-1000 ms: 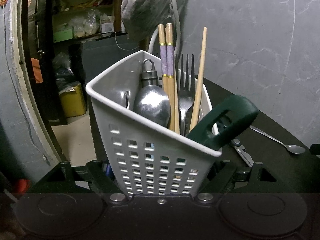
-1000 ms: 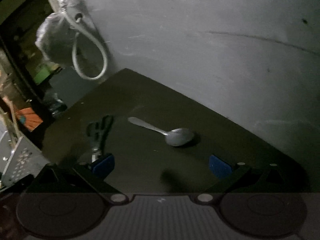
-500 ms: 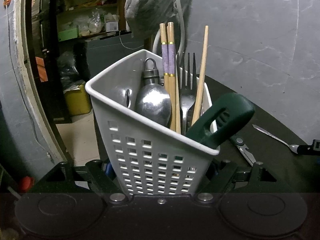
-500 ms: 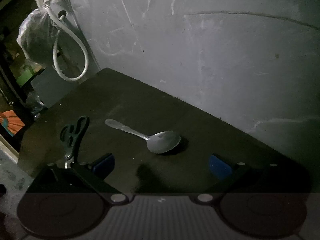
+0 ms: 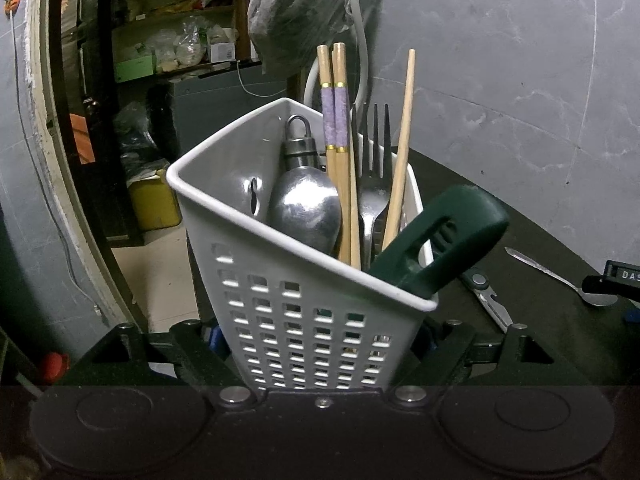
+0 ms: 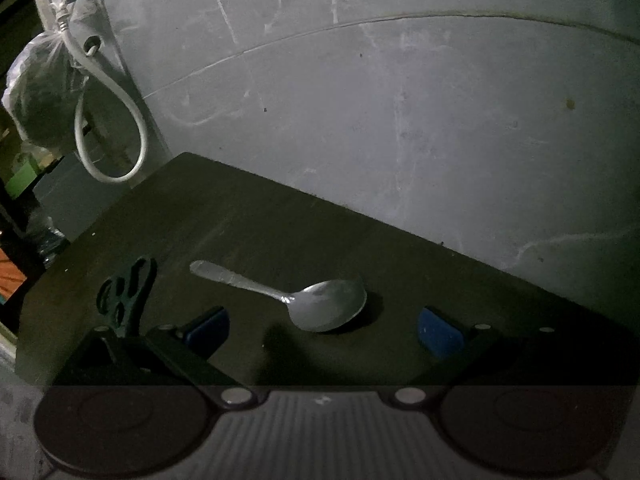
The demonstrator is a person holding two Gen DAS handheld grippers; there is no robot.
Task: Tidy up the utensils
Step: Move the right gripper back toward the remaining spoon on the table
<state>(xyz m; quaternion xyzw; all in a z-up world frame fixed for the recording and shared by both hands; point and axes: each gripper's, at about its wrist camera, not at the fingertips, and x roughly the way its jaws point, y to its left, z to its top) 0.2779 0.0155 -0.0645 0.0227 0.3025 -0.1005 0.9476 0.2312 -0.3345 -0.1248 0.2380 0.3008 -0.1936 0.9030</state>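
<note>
Holding the white perforated plastic utensil caddy between its two fingers, the left gripper has its jaws pressed on the caddy's lower walls; they've just eased open a touch, but the caddy's still wedged between them, tilted a bit to the left. Inside it so far: a steel ladle-like scoop with a ring on top, a pair of wooden chopsticks with purple bands, a plain wooden chopstick, a steel fork and a dark green plastic handle leaning out over the right rim.

Over on the right, the right gripper has its jaws wide apart, blue pads either side, nothing between them yet. Just beyond the tips lies a silver metal spoon flat on the dark tabletop, bowl near, handle pointing far-left. Dark green-handled scissors lie further left, partly behind the left finger.

So I'd say this is the reach-for-the-spoon step, with most of the job done. Next move probably needs the fingers dropped around the neck or handle, since a flat spoon on a hard top is fiddly to pinch, then a carry over to the caddy.
</note>
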